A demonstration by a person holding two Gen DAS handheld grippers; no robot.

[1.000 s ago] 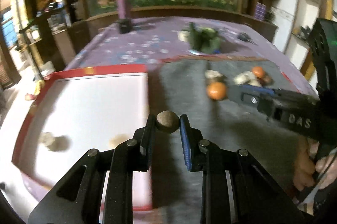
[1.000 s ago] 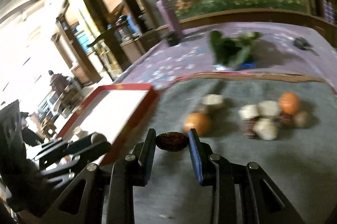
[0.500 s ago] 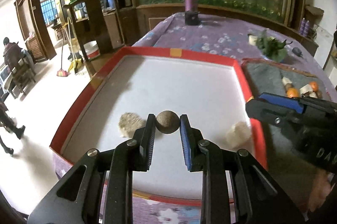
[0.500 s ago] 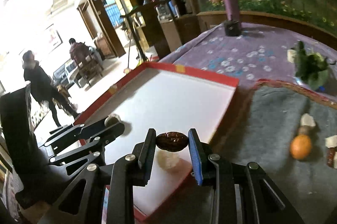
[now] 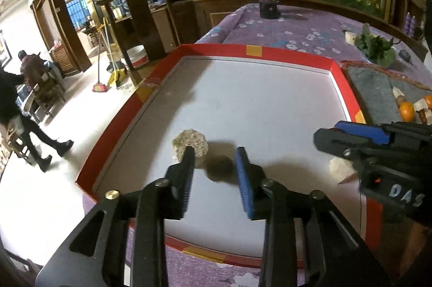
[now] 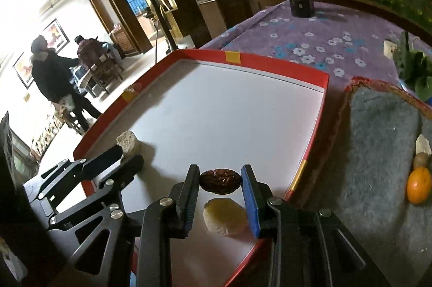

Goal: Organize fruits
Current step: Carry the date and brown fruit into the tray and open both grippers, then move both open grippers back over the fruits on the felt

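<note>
White "DAS" marks right tongs (image 6: pixel 220 180), clamping dark fruit (image 6: pixel 220 181); left tongs (image 5: pixel 213 161) just opened, brown ball (image 5: pixel 219 167) loose between.

We have carried both grippers off the grey felt mat (image 6: pixel 378 141) to above the red-rimmed white tray (image 5: pixel 348 90). Our left gripper (image 5: pixel 214 160) has just been opening, and the small round brown fruit (image 5: pixel 220 167) now sits loose between its jaws, blurred against the tray floor.

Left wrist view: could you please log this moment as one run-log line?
left gripper: jaws just opened, brown ball released | right gripper: shut on dark fruit | both over red-rimmed tray
</note>
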